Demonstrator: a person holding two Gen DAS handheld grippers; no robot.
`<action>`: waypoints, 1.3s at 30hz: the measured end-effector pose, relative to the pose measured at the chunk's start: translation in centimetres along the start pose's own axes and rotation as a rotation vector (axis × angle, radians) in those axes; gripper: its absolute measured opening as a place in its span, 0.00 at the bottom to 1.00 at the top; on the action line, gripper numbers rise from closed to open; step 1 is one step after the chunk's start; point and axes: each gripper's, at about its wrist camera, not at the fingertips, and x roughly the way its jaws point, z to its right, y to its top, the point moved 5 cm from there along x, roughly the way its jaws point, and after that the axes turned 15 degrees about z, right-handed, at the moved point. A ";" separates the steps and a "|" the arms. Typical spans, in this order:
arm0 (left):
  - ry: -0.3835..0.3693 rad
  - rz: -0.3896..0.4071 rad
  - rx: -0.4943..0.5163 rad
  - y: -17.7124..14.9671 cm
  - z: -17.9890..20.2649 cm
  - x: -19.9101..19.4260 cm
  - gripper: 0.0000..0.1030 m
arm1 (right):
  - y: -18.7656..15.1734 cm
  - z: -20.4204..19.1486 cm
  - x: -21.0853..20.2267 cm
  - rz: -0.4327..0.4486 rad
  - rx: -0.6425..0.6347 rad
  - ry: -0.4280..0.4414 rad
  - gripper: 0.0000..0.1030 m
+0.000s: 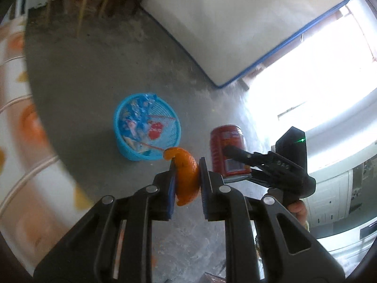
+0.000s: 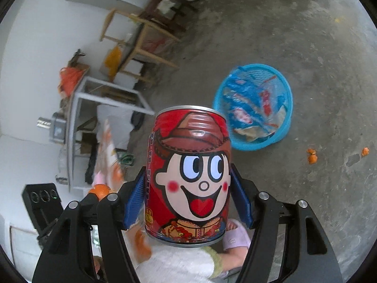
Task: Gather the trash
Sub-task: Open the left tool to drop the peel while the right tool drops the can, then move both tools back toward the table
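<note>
At the far left of the left wrist view runs a blurred white cloth with orange print [image 1: 21, 122], and beside it, on the grey concrete floor [image 1: 94, 70], stands a blue plastic basket [image 1: 124, 146] already holding crumpled blue and red wrappers [image 1: 139, 122]. Just right of the basket the left gripper [image 1: 187, 176] is clenched on a curl of orange peel [image 1: 186, 176], its blue pads pressing the peel from both sides above the floor. Further right the right gripper [image 1: 238, 165] grasps a red drink can [image 1: 226, 146], held clear of the floor, with a white mattress edged in blue [image 1: 235, 23] beyond it. In the right wrist view a metal-framed table [image 2: 106, 99] and wooden chairs [image 2: 146, 37] stand to the left, the can [image 2: 188, 176] with its cartoon face sits upright between the right gripper [image 2: 188, 198], and to the right lie the basket [image 2: 286, 118] and scraps of peel on the floor [image 2: 312, 156]
</note>
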 end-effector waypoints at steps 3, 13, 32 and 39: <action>-0.011 -0.010 0.018 1.9 1.1 3.4 0.16 | 2.0 0.5 1.9 0.008 -0.007 -0.019 0.63; 0.050 -0.019 -0.059 4.4 -1.1 10.5 0.65 | 6.3 7.5 10.4 0.023 -0.069 -0.203 0.75; 0.066 0.200 0.033 -0.7 -0.5 -6.6 0.76 | 0.1 7.4 -2.0 0.127 -0.129 -0.132 0.75; 0.166 0.348 -0.031 -5.3 -4.3 -16.0 0.77 | -2.7 1.6 -4.4 0.094 -0.248 -0.034 0.77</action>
